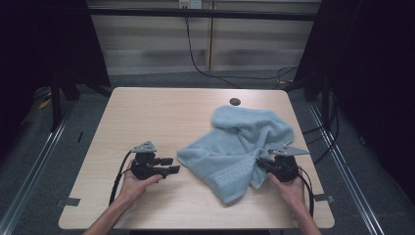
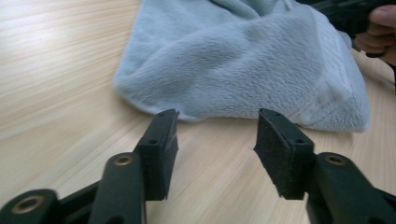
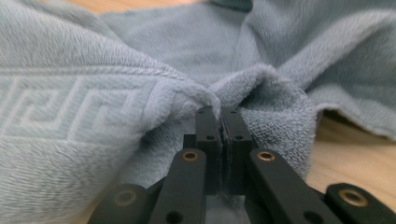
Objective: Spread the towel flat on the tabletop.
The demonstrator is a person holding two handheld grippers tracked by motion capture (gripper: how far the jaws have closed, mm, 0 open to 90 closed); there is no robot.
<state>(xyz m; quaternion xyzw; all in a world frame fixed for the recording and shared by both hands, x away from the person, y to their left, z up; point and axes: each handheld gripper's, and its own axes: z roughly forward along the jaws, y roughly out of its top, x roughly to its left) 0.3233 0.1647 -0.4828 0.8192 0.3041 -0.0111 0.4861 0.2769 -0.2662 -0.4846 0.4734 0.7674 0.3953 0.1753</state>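
Observation:
A light blue towel (image 1: 235, 142) with a woven key-pattern band lies crumpled on the right half of the wooden table (image 1: 161, 112). My right gripper (image 1: 260, 164) sits at the towel's near right edge. In the right gripper view the right gripper (image 3: 220, 114) has its jaws pressed together on a pinched fold of the towel (image 3: 93, 107). My left gripper (image 1: 172, 165) rests on bare wood just left of the towel. In the left gripper view the left gripper (image 2: 217, 135) stands open with nothing between its jaws, a short way from the towel's edge (image 2: 243, 60).
A dark round hole (image 1: 235, 101) sits in the table near its far edge, just behind the towel. The person's right hand (image 2: 380, 28) shows beyond the towel. A black cable (image 1: 195, 58) runs across the floor behind the table.

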